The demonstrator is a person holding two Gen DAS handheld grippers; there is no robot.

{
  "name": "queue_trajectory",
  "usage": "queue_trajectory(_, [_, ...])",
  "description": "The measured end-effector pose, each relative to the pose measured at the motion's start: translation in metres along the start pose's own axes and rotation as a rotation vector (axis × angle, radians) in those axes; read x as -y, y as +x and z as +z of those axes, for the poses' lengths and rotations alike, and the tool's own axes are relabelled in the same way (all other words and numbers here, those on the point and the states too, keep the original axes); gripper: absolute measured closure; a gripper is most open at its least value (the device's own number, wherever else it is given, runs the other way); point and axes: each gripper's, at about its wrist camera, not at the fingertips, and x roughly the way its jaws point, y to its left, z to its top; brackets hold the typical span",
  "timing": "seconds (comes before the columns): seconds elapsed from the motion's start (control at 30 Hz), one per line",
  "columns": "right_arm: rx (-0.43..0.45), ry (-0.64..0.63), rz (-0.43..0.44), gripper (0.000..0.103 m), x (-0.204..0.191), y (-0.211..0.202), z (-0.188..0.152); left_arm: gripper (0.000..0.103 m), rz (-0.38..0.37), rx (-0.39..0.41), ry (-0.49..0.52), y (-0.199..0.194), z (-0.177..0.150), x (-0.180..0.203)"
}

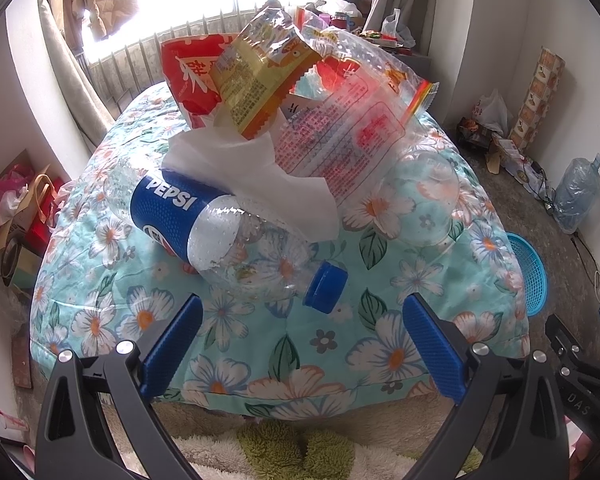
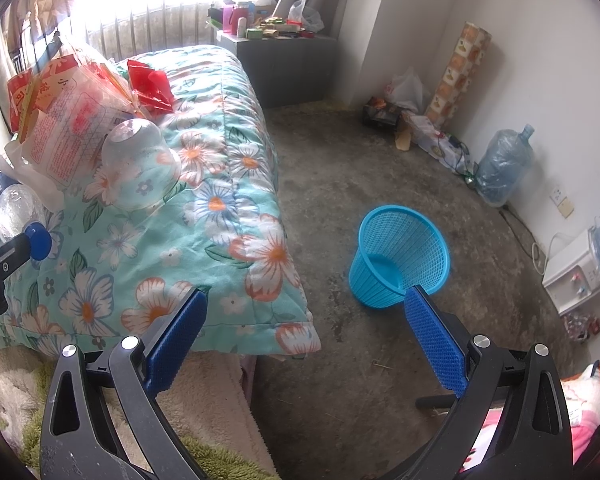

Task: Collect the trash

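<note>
An empty Pepsi bottle (image 1: 204, 224) with a blue cap (image 1: 326, 286) lies on the floral quilt (image 1: 260, 340), cap toward me. A white tissue (image 1: 256, 180), a red packet (image 1: 192, 76), a yellow wrapper (image 1: 256, 80) and a clear printed bag (image 1: 340, 132) are piled behind it. A clear plastic cup (image 1: 424, 200) lies on its side to the right. My left gripper (image 1: 300, 336) stands open just short of the cap, holding nothing. My right gripper (image 2: 304, 324) is open over the quilt's corner, with the blue mesh basket (image 2: 400, 256) on the floor ahead.
A crumpled red bag (image 2: 152, 88) lies farther back on the quilt (image 2: 236, 216). A grey cabinet (image 2: 288, 68) with clutter stands past the bed. Along the right wall are a water jug (image 2: 504, 168), a patterned roll (image 2: 460, 72), bags and cables. The concrete floor (image 2: 340, 152) lies between bed and wall.
</note>
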Motion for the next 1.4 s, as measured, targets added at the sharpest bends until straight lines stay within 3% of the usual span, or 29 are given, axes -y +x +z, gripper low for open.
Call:
queue_trajectory(0.2, [0.015, 0.008, 0.009, 0.008, -0.006, -0.002, 0.006, 0.005, -0.003, 0.012, -0.002, 0.0, 0.0, -0.002])
queue_trajectory(0.47, [0.072, 0.056, 0.076, 0.008, -0.009, -0.003, 0.026, 0.005, -0.036, 0.092, 0.011, -0.01, 0.013, -0.017])
queue_trajectory(0.67, [0.131, 0.061, 0.222, 0.008, -0.026, 0.005, 0.048, 0.005, -0.059, 0.104, -0.01, -0.005, 0.029, -0.047])
queue_trajectory(0.97, [0.192, 0.011, 0.432, 0.008, -0.07, 0.019, 0.08, 0.005, -0.051, 0.204, -0.097, -0.002, 0.056, -0.109])
queue_trajectory(1.07, [0.183, -0.017, 0.461, 0.013, -0.085, 0.03, 0.086, 0.005, -0.111, 0.213, -0.111, 0.005, 0.062, -0.126])
queue_trajectory(1.13, [0.154, -0.029, 0.49, 0.022, -0.094, 0.043, 0.092, 0.005, -0.226, 0.233, -0.119, 0.01, 0.064, -0.139])
queue_trajectory(1.2, [0.133, -0.037, 0.514, 0.027, -0.1, 0.053, 0.095, 0.005, -0.29, 0.25, -0.148, 0.012, 0.065, -0.147])
queue_trajectory(1.4, [0.106, -0.067, 0.544, 0.031, -0.11, 0.066, 0.097, 0.005, -0.329, 0.308, -0.184, 0.01, 0.075, -0.156])
